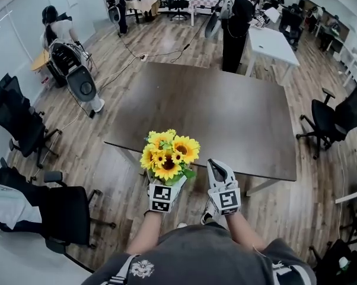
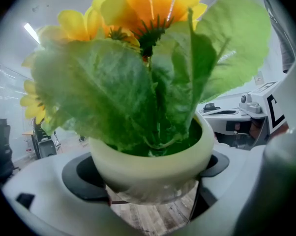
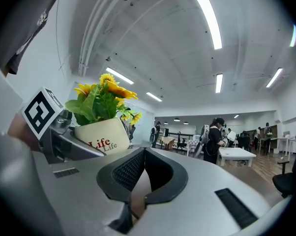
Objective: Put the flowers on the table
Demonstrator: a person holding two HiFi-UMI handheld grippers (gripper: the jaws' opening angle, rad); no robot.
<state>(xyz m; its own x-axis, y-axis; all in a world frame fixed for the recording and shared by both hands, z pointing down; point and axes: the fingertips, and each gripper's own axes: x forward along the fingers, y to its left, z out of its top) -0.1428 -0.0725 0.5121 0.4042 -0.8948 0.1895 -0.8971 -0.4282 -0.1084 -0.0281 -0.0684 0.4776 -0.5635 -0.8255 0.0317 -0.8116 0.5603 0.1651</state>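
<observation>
A bunch of yellow sunflowers (image 1: 168,153) with green leaves stands in a cream pot (image 2: 153,166) printed "Life". My left gripper (image 1: 165,183) is shut on the pot, with a jaw on either side of it (image 2: 153,193). It holds the pot upright in front of the near edge of the dark brown table (image 1: 226,117). In the head view the blooms hide the pot. My right gripper (image 1: 216,168) is just to the right, shut with nothing between its jaws (image 3: 140,181). Its view shows the pot (image 3: 101,137) and flowers (image 3: 106,95) at the left.
Black office chairs stand at the left (image 1: 24,123), near left (image 1: 66,212) and right (image 1: 335,117). A person in black (image 1: 235,25) stands beyond the table beside a white table (image 1: 273,43). A grey machine (image 1: 80,85) sits on the wooden floor at the left.
</observation>
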